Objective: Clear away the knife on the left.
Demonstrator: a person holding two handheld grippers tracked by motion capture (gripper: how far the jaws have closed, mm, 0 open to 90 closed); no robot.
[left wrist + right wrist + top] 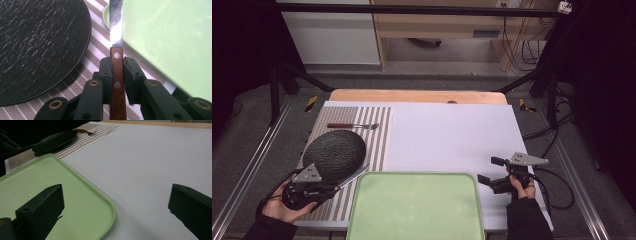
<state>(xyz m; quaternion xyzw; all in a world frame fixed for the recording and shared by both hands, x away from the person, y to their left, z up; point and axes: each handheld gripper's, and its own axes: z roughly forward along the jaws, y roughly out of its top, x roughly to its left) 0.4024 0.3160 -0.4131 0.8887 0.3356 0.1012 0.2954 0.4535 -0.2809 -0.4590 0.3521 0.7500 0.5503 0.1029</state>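
On the tabletop's left side, the left gripper is clamped on the wooden handle of a knife. Its blade reaches between a black plate on a striped placemat and a green tray. A fork lies beyond the plate. The right gripper hovers with its jaws apart and nothing between them. The narrow handle could likely pivot in the grip, letting the blade tip strike the tray's rim.

The green tray runs off the bottom edge of the high view. In the left gripper view the knife blade's tip is cut off at the top edge (its handle end likewise at the bottom), and the black plate runs off the upper left.
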